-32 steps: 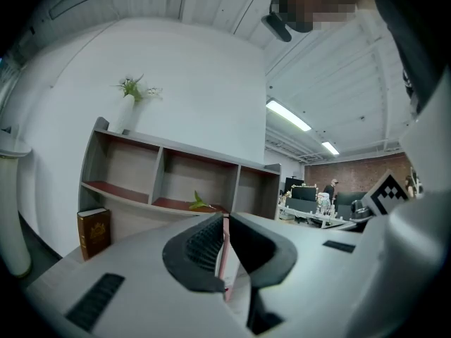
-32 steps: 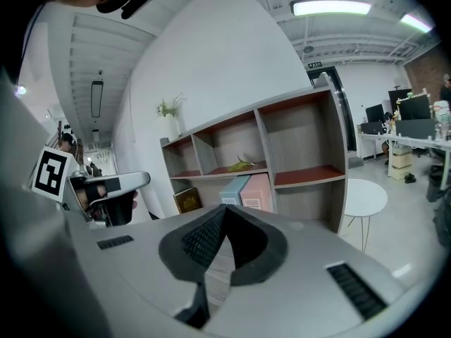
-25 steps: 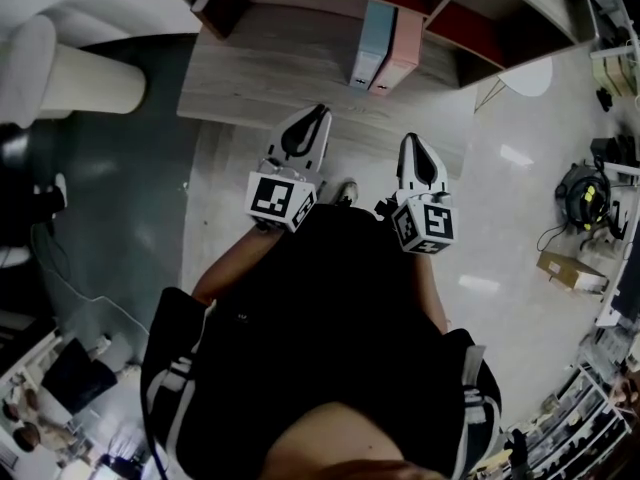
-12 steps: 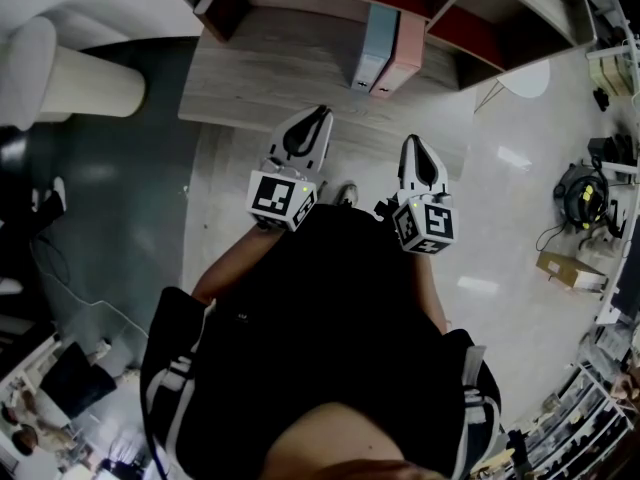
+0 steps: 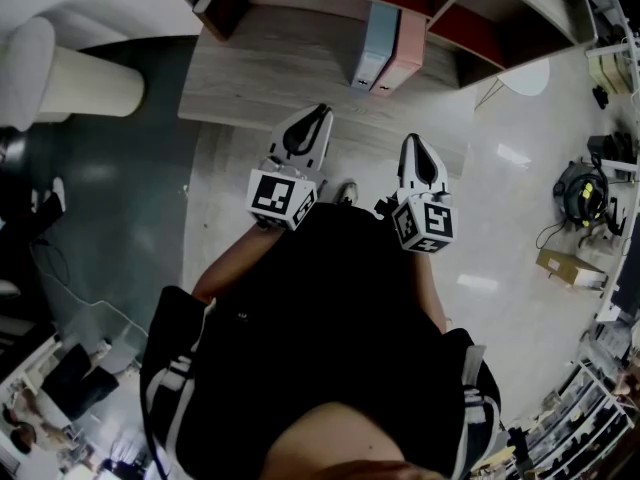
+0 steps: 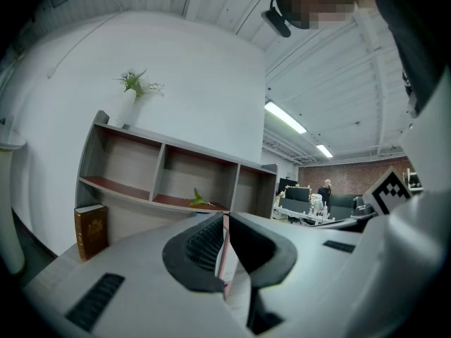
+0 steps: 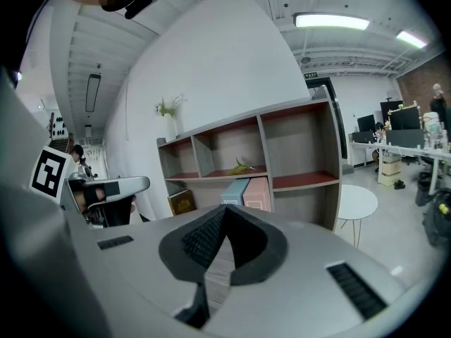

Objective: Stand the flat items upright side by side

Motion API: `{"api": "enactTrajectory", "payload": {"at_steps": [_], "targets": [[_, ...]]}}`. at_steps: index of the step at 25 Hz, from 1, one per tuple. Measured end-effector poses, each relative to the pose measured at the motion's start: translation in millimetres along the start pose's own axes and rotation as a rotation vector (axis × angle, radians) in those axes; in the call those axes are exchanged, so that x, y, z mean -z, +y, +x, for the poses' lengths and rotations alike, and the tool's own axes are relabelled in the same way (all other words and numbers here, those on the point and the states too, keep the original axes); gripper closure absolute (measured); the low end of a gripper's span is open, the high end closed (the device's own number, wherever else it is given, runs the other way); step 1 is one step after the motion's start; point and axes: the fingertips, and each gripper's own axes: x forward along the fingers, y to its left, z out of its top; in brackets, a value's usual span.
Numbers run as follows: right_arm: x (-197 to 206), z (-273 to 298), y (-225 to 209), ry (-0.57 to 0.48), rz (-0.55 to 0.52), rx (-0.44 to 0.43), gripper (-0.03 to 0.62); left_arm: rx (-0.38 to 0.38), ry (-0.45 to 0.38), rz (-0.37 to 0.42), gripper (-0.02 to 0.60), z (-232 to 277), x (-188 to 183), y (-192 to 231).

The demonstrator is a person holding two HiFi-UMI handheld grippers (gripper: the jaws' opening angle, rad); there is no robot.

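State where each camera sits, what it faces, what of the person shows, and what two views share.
Head view: on the head, looking steeply down at dark clothing, forearms, left gripper, right gripper, shelf unit.
Left gripper view: on that gripper, past its shut fingers to the shelf unit and brown book; clothing upper right.
Right gripper view: on that gripper, facing the shelf unit; clothing upper left.
Shared: head and right gripper views both show the blue book beside the pink book.

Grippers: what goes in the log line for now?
left gripper shut, empty | right gripper shut, empty | blue book, pink book upright, side by side
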Motion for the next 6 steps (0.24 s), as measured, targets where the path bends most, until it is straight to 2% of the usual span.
{"api": "enactTrajectory", "payload": {"at_steps": [6], "targets": [[1.8, 0.3, 0.5, 0.0, 0.003, 0.001, 0.569, 0.0, 0.002, 0.001, 0.538, -0.7, 1.3, 0.7]]}}
